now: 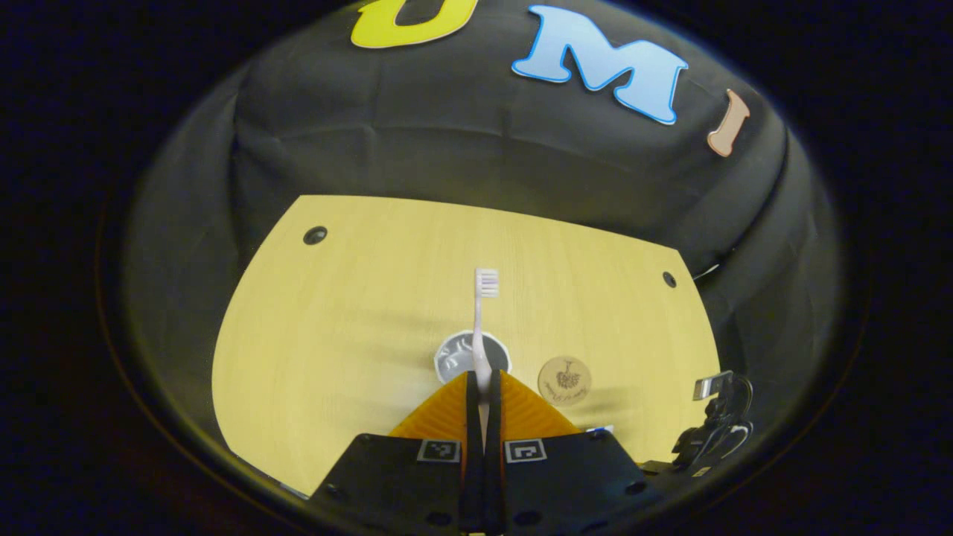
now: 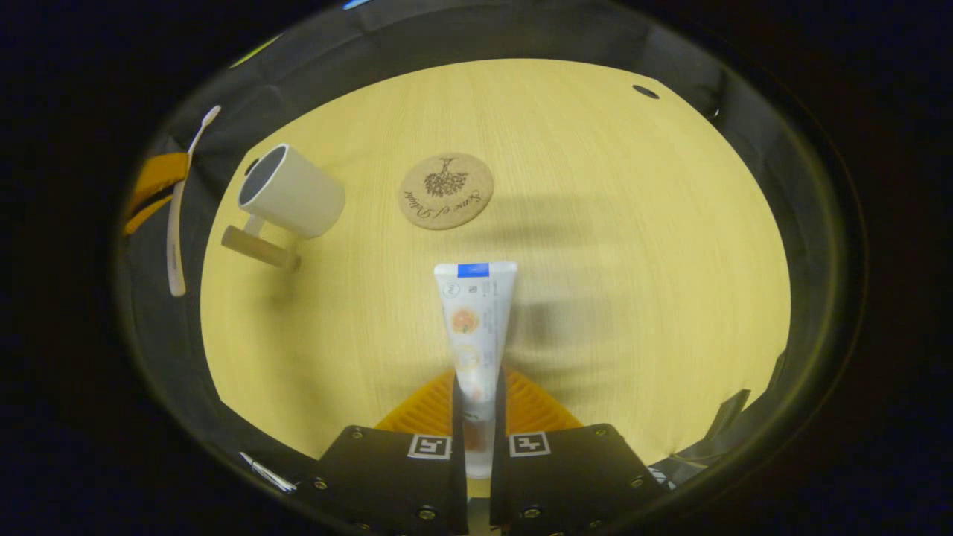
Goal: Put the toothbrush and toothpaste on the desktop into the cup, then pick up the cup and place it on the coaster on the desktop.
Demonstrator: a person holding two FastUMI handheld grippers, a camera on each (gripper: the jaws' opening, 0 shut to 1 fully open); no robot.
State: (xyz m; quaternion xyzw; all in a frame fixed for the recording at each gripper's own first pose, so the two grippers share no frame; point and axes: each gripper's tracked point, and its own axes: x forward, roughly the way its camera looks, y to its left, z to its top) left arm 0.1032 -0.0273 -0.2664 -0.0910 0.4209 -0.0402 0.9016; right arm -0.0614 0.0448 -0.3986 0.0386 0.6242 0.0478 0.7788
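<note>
In the left gripper view, our left gripper (image 1: 482, 398) had its orange ribbed fingers closed on the handle of the slim white plastic toothbrush (image 1: 480, 327), whose bristled head pointed away from us. Directly beneath it on the pale yellow wooden desktop (image 1: 335, 313) we saw the open mouth of the white ceramic cup (image 1: 454, 357), and just to its right lay the round cork coaster (image 1: 564, 380). We judged the brush light and stiff, so a hold low on the handle should have let it drop bristles-up into the cup.

In the right gripper view, our right gripper (image 2: 476, 406) was clamped on the cap end of the white toothpaste tube (image 2: 473, 320), its flat blue-edged crimp pointing forward above the desktop (image 2: 633, 223). The cup (image 2: 294, 190), with a wooden handle, stood well to the left, the coaster (image 2: 445, 190) near it, and the toothbrush (image 2: 179, 208) showed at the far left in the left gripper (image 2: 153, 190). We reckoned the tube soft and squeezable, best held near its firm cap. The cup looked heavier and breakable.
</note>
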